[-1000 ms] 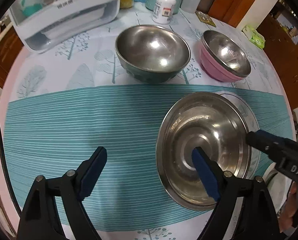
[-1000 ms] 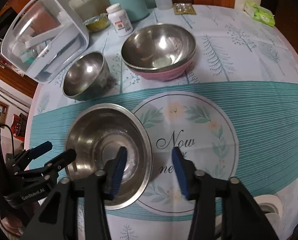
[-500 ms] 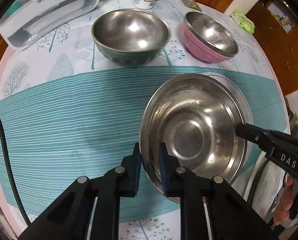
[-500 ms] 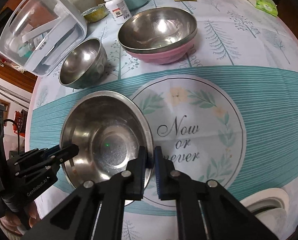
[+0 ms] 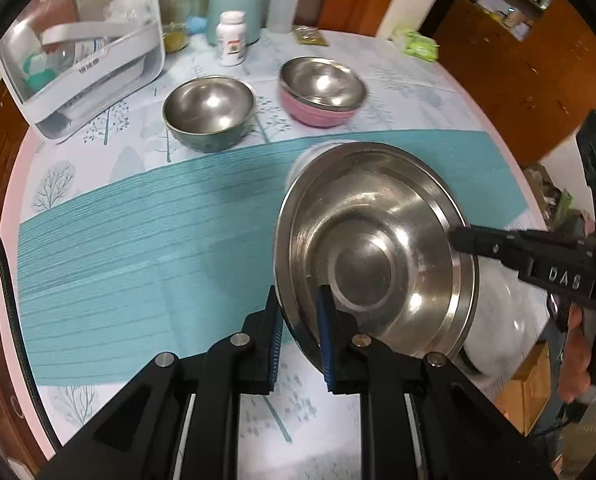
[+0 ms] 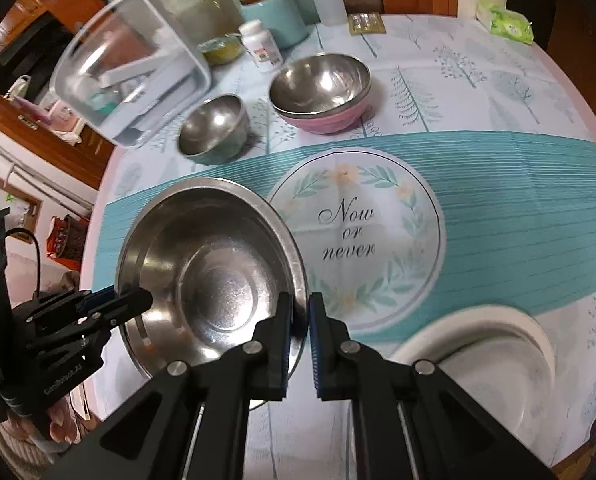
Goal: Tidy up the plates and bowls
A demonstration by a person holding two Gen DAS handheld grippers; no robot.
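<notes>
**Two grippers, one steel dish, clear of the cloth**

Both grippers are clamped on the wide steel dish [image 5: 378, 264], one on each side of its rim. The left gripper [image 5: 300, 332] has the near-left edge of the rim nipped between its blue pads, jaws nearly together with only the thin metal wall between them. Opposite, the right gripper [image 6: 299, 330] pinches the rim on its side the same way; in the left wrist view its black fingers reach in over the dish's right edge.

The dish hangs tilted between the two, its shallow, ringed bottom facing the cameras. It sits above the teal striped band of the tablecloth [image 5: 137, 232], and in the right wrist view it is just beside the round "Now or never" print [image 6: 354, 236], overlapping that circle's left edge.

Farther back on the table, the green-sided steel bowl [image 5: 209, 110] stands alone, near the clear storage box [image 5: 81, 60]. To its right, a steel bowl nests inside the pink bowl [image 5: 318, 112]. A white bowl [image 6: 486, 356] rests at the near edge of the table, just beside the right gripper's fingers.
</notes>
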